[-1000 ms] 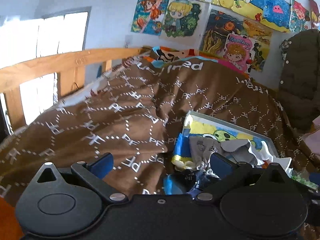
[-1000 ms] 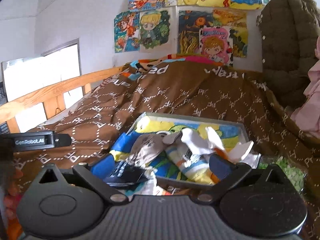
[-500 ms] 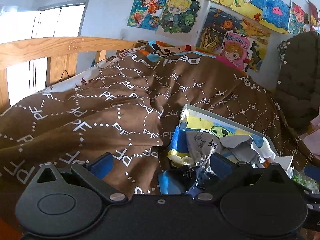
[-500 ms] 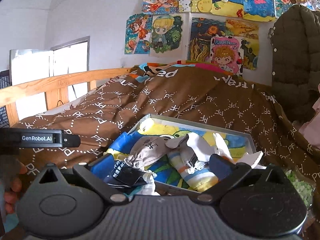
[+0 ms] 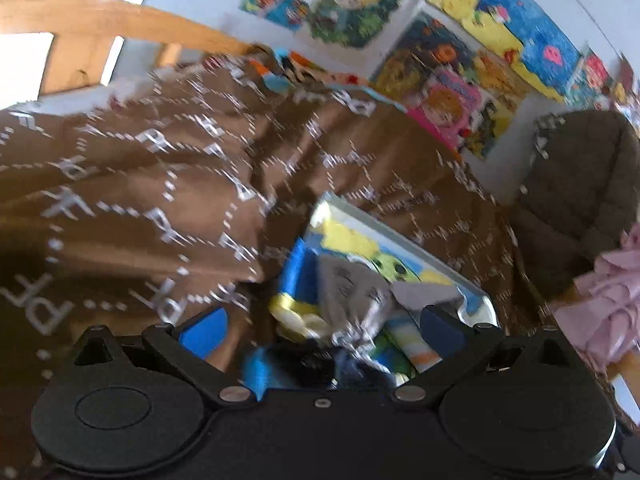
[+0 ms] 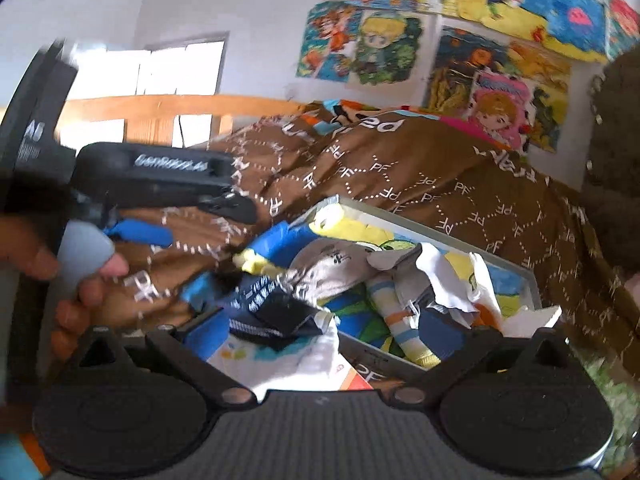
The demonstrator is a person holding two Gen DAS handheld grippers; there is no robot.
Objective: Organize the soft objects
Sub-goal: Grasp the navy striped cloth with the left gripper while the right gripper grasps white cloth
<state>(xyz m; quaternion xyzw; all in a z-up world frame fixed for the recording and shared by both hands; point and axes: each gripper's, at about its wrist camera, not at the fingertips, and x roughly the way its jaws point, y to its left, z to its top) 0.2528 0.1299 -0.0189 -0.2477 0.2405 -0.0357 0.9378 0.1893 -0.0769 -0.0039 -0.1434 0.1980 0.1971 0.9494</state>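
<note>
A shallow grey tray [image 6: 436,232] with a colourful cartoon lining lies on the brown quilt and holds a heap of socks. In it are a grey sock [image 6: 332,268], a striped sock [image 6: 396,316] and a dark navy sock [image 6: 280,314] spilling over its near corner. My right gripper [image 6: 324,332] hangs open just before that corner, nothing between its fingers. My left gripper [image 5: 320,328] is also open, to the left of the tray [image 5: 404,232], with the grey sock [image 5: 352,292] ahead of it. That view is blurred.
The brown patterned quilt [image 6: 400,168] covers the bed. A wooden bed rail [image 6: 180,106] runs along the left. A dark padded coat [image 5: 580,184] and pink cloth [image 5: 608,308] are on the right. A hand [image 6: 80,284] holds the left tool's body [image 6: 160,172] at the left.
Both grippers have come closer to the tray. The left tool now looms larger in the right wrist view, and the left view has tilted and blurred. Both stay open.
</note>
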